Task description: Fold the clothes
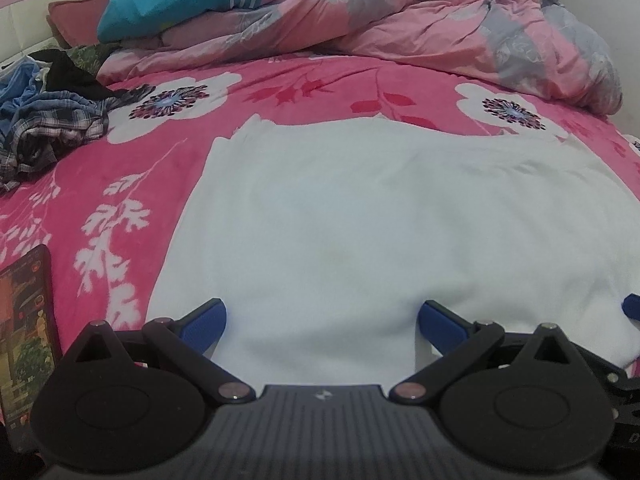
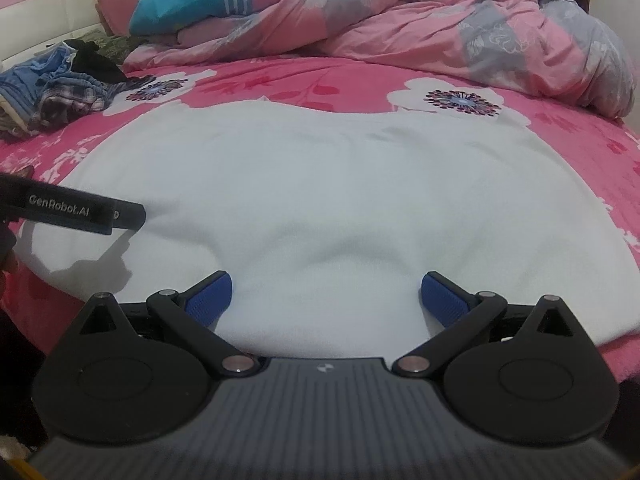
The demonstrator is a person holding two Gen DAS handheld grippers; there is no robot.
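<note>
Pink floral bedding (image 1: 304, 92) covers the bed that fills both wrist views, printed with large white flowers and white leafy sprigs. Along the far side lies a rumpled pink and grey duvet (image 1: 460, 28), with a teal cloth with white stripes (image 1: 180, 0) resting on its left end. At the far left of the bed sits a loose heap of unfolded clothes (image 1: 52, 120), among them a plaid piece, a blue piece and a black one. A white garment (image 1: 360, 220) is spread flat on the bedding in the middle of the bed, its near edge at the front of the mattress and its far edge just short of the flower prints; what kind of garment it is cannot be told. The left gripper (image 1: 322, 318) hangs over the near left part of the white garment with its blue pads spread wide, the cloth lying under them and nothing clamped. The right gripper (image 2: 326, 292) stands over the near right part of the same garment, its jaws also wide apart and gripping nothing. In the right wrist view the left gripper shows as a dark bar marked with white lettering at the left edge, casting a shadow on the cloth. A lit phone screen (image 1: 26, 332) lies on the bedding at the left edge, near the left gripper
</note>
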